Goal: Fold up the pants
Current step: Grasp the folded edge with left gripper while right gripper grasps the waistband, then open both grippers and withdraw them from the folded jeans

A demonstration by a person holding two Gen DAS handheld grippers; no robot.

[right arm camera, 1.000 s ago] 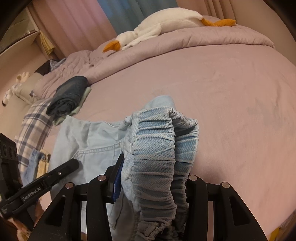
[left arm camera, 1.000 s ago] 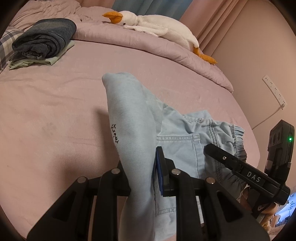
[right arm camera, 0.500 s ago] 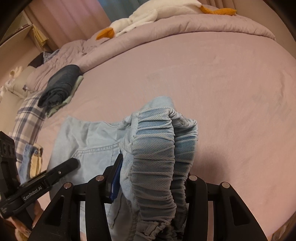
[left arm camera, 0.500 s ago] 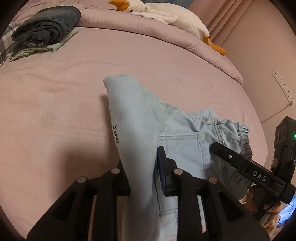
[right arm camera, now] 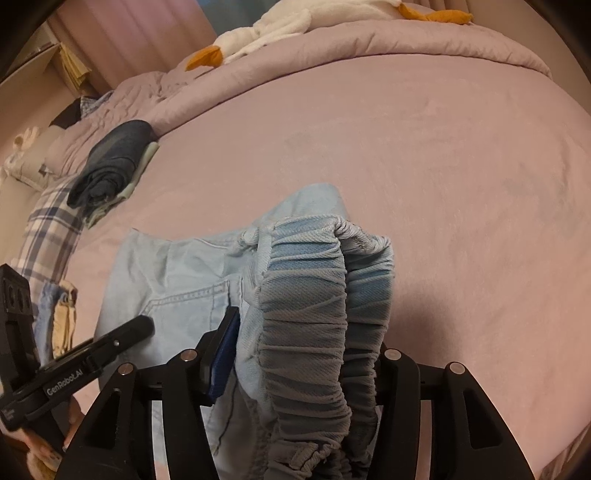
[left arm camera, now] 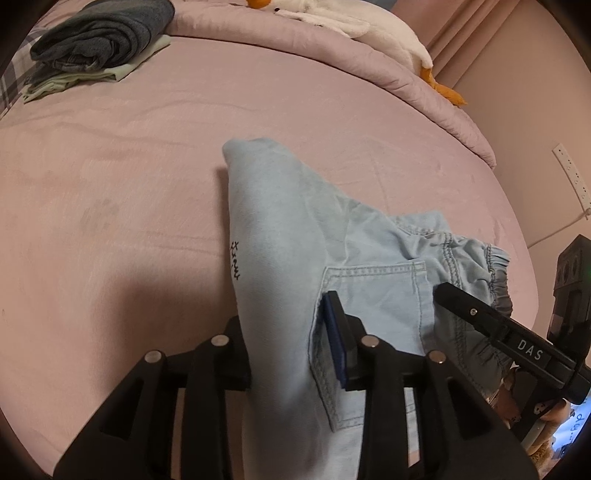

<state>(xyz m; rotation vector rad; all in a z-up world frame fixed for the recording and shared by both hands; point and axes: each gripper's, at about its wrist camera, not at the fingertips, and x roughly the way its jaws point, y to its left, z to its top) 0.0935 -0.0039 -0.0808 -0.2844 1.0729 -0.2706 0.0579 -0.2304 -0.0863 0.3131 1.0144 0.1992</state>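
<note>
Denim, pale blue: pants (left arm camera: 291, 229) lie partly on the pink bed sheet (left arm camera: 110, 184), near the front edge of the bed, with a folded leg end raised toward the middle of the mattress. Back pocket (left arm camera: 373, 295) faces up; small dark stitched mark on the leg fold. Elastic waistband (right arm camera: 325, 295) is bunched and humped up in the right wrist view.

Left gripper (left arm camera: 295, 332): jaws opening, leg fabric between them; blue pad on the right finger stands just off the cloth, a gap shows, so not pinching. Right gripper (right arm camera: 306, 350): jaws opening too, gathered waistband fills the space between the fingers; fabric touches both sides, looks still pinched, though loosely.

Each gripper shows in the other's view, at the pants' edge. Bit of a hand (right arm camera: 70, 428) visible under the left gripper's body.

Further out: folded dark jeans (left arm camera: 107, 37) on a pale green folded cloth (left arm camera: 88, 75), far left of the bed. Plaid fabric (right arm camera: 48, 229) beside that stack. Rolled pink duvet (left arm camera: 332, 48) along the back, white plush goose (left arm camera: 369, 26) with orange beak and feet lying on it. Pink curtains (right arm camera: 122, 33) behind. White power strip (left arm camera: 570, 173) on the wall at right.
</note>
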